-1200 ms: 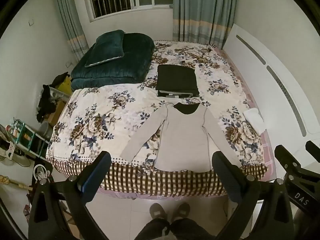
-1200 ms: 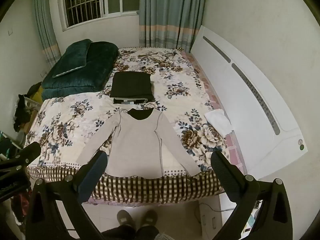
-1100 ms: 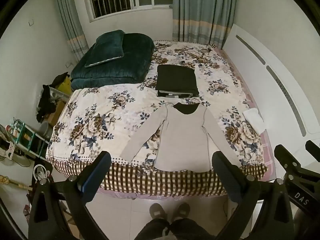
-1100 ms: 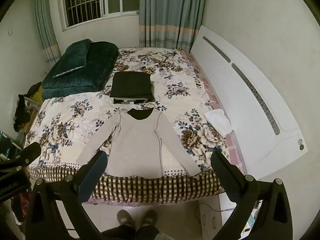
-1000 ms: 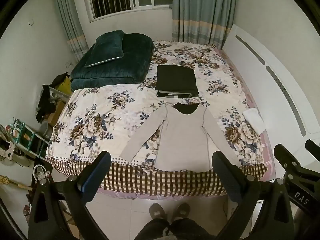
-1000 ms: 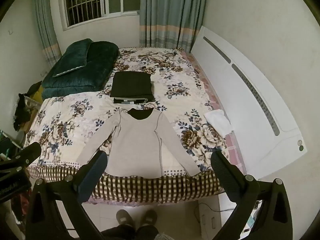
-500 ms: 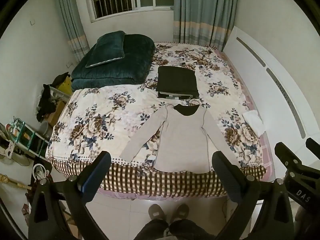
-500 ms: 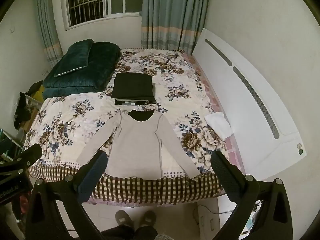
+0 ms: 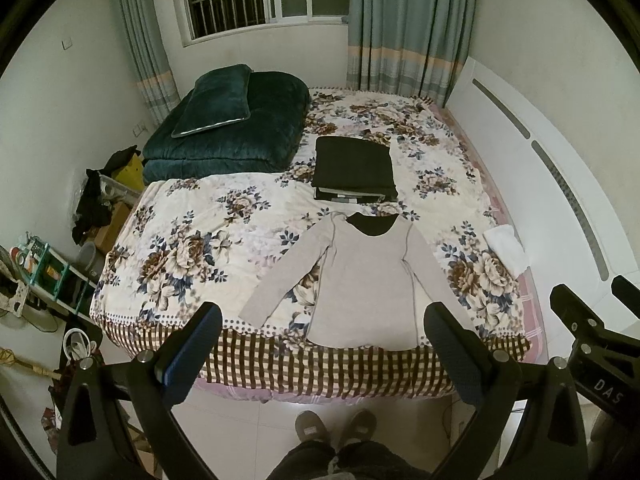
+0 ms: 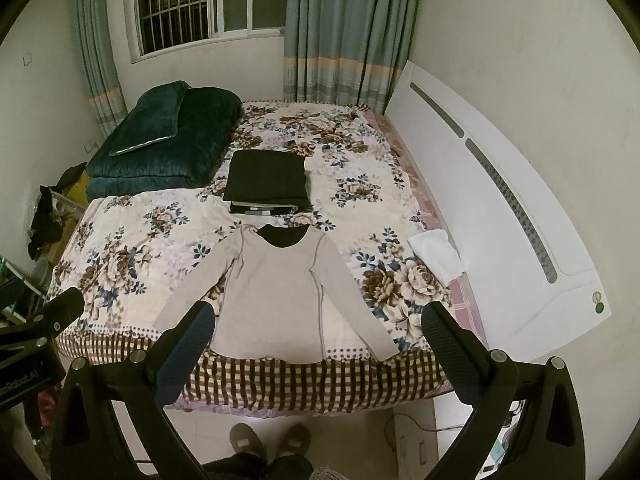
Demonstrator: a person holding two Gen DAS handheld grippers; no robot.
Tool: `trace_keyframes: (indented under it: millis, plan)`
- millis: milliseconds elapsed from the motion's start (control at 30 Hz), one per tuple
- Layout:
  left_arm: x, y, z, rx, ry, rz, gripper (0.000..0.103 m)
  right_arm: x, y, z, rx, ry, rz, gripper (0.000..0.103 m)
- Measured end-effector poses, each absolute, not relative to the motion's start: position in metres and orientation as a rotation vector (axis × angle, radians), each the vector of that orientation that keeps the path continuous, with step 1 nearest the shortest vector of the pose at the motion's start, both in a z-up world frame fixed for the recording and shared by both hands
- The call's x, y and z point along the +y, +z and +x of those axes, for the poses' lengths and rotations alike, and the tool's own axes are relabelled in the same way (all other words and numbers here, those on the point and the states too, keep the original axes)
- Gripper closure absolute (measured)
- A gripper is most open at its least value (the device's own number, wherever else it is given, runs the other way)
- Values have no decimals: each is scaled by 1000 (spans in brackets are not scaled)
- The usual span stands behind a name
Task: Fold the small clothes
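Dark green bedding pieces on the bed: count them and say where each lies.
2. A folded dark green quilt sits at the bed's far left corner, near the window; a dark green pillow lies tilted on top of it. Anything beneath them is hidden.

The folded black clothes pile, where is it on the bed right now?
In both wrist views the folded black pile sits mid-bed on the floral bedspread, just beyond the collar of the grey long-sleeve shirt and right of the dark green quilt.

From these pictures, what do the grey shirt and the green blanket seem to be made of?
Grey shirt: probably a thin matte knit; it lies flat and limp, with visible seams. Green blanket: seemingly plush velvet-like fleece; thick folds with a soft sheen. The exact fibres cannot be told.
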State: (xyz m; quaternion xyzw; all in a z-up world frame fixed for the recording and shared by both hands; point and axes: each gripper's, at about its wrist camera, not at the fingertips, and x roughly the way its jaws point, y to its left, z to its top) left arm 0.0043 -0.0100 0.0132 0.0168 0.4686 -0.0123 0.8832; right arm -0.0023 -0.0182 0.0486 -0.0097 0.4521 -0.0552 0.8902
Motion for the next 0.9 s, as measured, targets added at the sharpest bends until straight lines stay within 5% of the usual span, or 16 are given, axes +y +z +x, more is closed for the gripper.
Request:
trace_keyframes:
  millis: [900]
  plan:
    - [-14,30,21,956,-26,26,0,-17,56,4,927,-113,-19,0]
